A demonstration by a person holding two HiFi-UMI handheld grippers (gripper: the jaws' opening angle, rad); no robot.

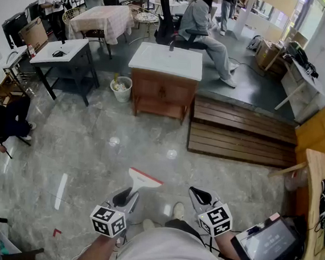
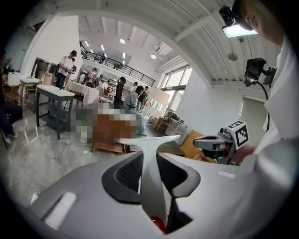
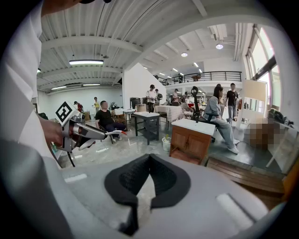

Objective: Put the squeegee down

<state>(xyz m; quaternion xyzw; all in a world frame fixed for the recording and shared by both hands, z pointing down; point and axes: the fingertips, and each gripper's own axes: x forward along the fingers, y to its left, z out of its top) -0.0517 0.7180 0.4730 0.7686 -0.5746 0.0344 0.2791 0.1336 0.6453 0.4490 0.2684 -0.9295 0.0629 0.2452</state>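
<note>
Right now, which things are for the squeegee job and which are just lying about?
For the job:
squeegee
left gripper, jaws closed on the squeegee's handle

Just lying about:
right gripper, jaws together, nothing in them
washbasin cabinet
white bin
wooden platform
grey table

White-topped wooden cabinet (image 1: 163, 91) beside slatted pallet (image 1: 242, 137); bin (image 1: 121, 89) at cabinet's left

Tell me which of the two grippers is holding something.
The left gripper: its jaws clamp the red-edged white squeegee; the right gripper is shut on nothing.
</note>
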